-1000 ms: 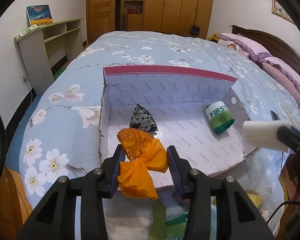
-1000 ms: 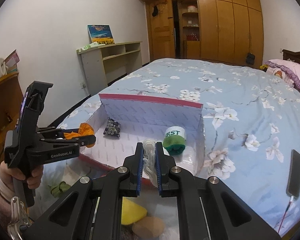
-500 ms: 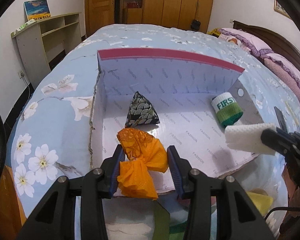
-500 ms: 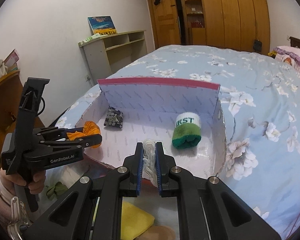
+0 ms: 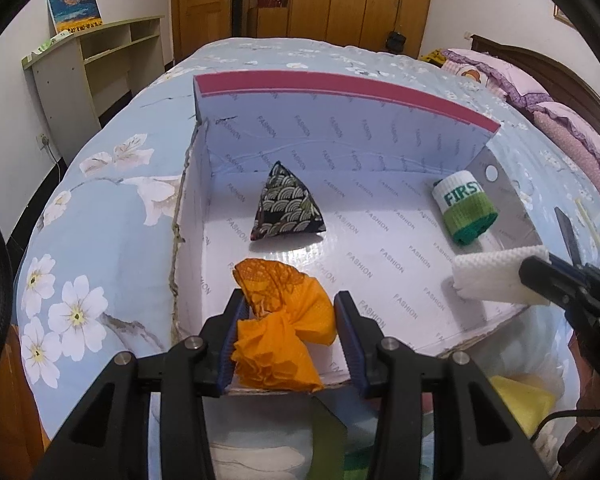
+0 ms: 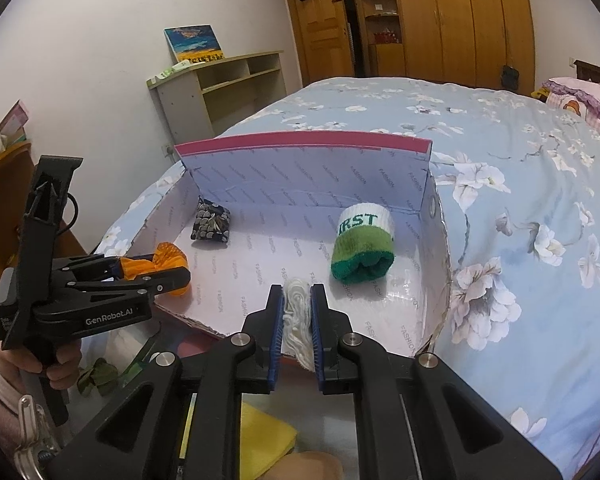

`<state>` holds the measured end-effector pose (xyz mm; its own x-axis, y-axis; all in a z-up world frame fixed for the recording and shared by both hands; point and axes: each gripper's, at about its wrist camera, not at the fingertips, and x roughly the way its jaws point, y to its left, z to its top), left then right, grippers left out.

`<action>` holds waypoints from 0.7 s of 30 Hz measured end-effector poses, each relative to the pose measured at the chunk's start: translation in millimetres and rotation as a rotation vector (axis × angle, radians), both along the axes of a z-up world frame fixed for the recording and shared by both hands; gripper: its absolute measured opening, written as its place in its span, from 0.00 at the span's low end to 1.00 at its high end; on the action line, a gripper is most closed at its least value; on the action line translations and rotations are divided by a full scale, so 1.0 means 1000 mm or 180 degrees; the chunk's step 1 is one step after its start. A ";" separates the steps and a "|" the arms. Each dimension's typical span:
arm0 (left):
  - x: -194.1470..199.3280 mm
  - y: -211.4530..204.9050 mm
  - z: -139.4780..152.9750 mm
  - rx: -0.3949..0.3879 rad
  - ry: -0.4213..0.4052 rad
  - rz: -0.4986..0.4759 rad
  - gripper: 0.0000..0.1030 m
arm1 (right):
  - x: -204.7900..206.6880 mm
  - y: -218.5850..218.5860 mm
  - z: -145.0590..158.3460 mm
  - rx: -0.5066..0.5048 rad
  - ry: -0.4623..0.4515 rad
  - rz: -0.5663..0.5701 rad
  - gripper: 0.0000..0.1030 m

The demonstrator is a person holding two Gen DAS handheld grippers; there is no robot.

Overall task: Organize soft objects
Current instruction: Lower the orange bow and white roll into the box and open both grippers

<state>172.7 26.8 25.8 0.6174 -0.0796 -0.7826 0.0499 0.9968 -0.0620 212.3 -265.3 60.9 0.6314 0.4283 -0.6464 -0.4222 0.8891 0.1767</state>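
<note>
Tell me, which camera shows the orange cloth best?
The left wrist view: the orange cloth fills the middle, between the left gripper fingers. The right wrist view shows only its puffed ends, partly hidden by that gripper.

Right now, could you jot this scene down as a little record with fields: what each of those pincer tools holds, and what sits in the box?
Setting: open white cardboard box with a red rim on a blue floral bedspread
Left gripper: shut on a crumpled orange fabric bow, over the box's near edge
Right gripper: shut on a white knitted cloth
Already in box: dark patterned pyramid-shaped pouch; rolled white-and-green sock
Spacing: pouch and sock apart
</note>
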 end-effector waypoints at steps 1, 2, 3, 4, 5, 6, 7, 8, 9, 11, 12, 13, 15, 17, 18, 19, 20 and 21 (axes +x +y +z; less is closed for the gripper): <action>0.000 0.000 0.000 0.0002 0.0003 0.0001 0.45 | 0.000 0.000 0.000 0.0001 -0.0002 0.0000 0.12; 0.000 0.000 0.000 0.0005 0.0008 0.0005 0.45 | 0.000 0.000 0.000 0.0004 0.0001 0.0004 0.12; 0.000 0.000 0.000 0.0010 0.0011 0.0010 0.46 | 0.000 0.000 0.000 0.0006 0.0005 0.0012 0.12; -0.001 0.000 0.000 0.0015 0.0013 0.0014 0.47 | 0.000 0.000 0.000 0.0004 0.0005 0.0015 0.13; -0.001 -0.001 0.001 0.0019 0.0015 0.0018 0.47 | -0.001 0.001 -0.001 0.0003 0.0004 0.0018 0.14; -0.001 -0.001 0.001 0.0020 0.0016 0.0017 0.49 | -0.001 0.001 -0.001 -0.0001 0.0002 0.0016 0.16; -0.001 -0.001 0.001 0.0021 0.0018 0.0015 0.49 | -0.001 0.001 -0.001 -0.0004 0.0000 0.0015 0.17; -0.001 -0.001 0.001 0.0022 0.0019 0.0014 0.49 | -0.002 0.001 -0.001 -0.0008 -0.0001 0.0015 0.18; -0.001 0.000 0.001 0.0025 0.0021 0.0015 0.50 | -0.002 0.001 -0.001 -0.0013 -0.0003 0.0014 0.20; -0.002 -0.001 0.002 0.0032 0.0021 0.0012 0.52 | -0.003 0.002 -0.001 -0.0029 -0.0012 0.0017 0.22; -0.002 -0.001 0.002 0.0032 0.0021 0.0008 0.53 | -0.003 0.002 -0.001 -0.0037 -0.0019 0.0015 0.24; -0.002 -0.001 0.002 0.0029 0.0022 0.0002 0.54 | -0.004 0.003 -0.001 -0.0051 -0.0035 0.0009 0.27; -0.004 -0.001 0.003 0.0020 0.0016 -0.0001 0.56 | -0.006 0.003 0.000 -0.0068 -0.0073 0.0003 0.31; -0.006 -0.001 0.004 0.0001 0.0016 -0.0001 0.59 | -0.008 0.003 0.001 -0.0080 -0.0108 -0.0003 0.32; -0.006 -0.001 0.005 -0.0010 0.0014 -0.0002 0.60 | -0.009 0.003 0.002 -0.0093 -0.0128 -0.0008 0.33; -0.008 -0.001 0.006 -0.0022 0.0011 -0.0003 0.60 | -0.010 0.003 0.003 -0.0101 -0.0141 -0.0013 0.35; -0.009 -0.001 0.007 -0.0032 0.0008 -0.0009 0.62 | -0.011 0.003 0.003 -0.0108 -0.0155 -0.0018 0.35; -0.010 -0.001 0.008 -0.0042 0.0005 -0.0014 0.63 | -0.012 0.003 0.004 -0.0113 -0.0168 -0.0022 0.36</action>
